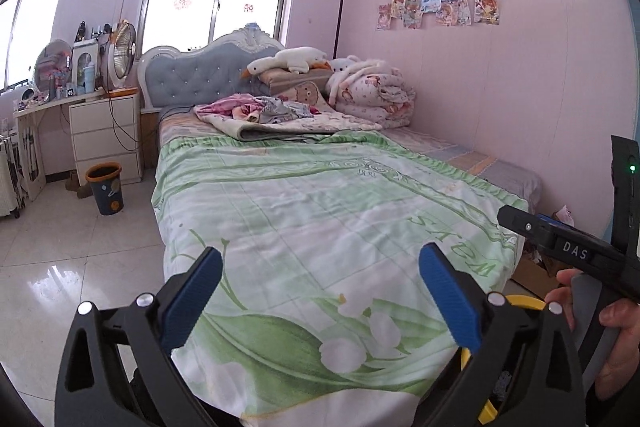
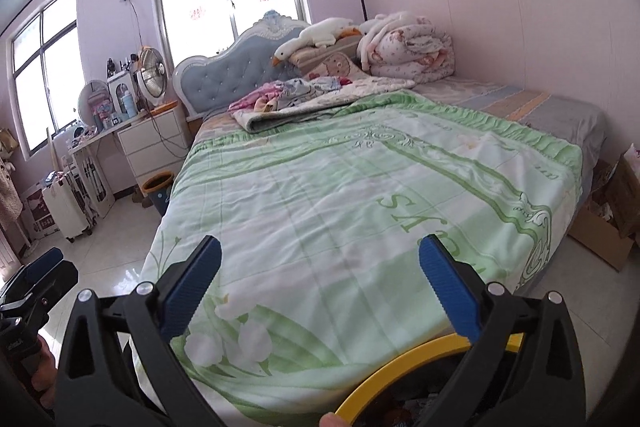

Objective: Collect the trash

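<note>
My left gripper is open and empty, hovering over the foot of a bed with a green floral blanket. My right gripper is open and empty over the same blanket. A yellow-rimmed bin sits just below the foot of the bed, under the right gripper; its rim also shows in the left wrist view. I see no loose trash on the blanket. The right gripper's body shows at the right edge of the left wrist view.
A dark waste bin with an orange rim stands on the tiled floor beside white drawers. Crumpled clothes, a folded quilt and a goose plush lie near the headboard. A cardboard box sits at the right.
</note>
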A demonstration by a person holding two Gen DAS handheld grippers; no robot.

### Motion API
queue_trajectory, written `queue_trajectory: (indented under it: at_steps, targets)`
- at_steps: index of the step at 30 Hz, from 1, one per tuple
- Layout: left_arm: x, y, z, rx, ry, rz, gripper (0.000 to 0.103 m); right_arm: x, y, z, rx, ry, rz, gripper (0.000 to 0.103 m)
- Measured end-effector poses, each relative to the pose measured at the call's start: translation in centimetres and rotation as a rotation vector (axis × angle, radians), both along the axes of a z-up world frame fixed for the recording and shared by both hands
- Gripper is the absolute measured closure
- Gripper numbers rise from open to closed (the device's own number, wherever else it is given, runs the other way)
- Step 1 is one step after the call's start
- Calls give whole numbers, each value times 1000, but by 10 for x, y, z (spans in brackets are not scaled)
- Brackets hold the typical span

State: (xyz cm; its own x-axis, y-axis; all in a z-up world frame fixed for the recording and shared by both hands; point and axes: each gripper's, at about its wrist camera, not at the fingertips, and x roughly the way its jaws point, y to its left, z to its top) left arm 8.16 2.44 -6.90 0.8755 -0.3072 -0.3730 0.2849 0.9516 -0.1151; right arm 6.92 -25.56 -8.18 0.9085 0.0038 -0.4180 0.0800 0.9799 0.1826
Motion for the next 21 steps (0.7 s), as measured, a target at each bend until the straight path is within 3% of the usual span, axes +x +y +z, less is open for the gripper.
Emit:
queue_trajectory:
  at_steps: [12,21]
  targets:
    - [-33,4,19,-69,-74,43,8,-34,20,9,-72,-80,-48,8]
    - [-39,2,21,-51,-108,63,8,-40,22,11,-63,-94,-58,8]
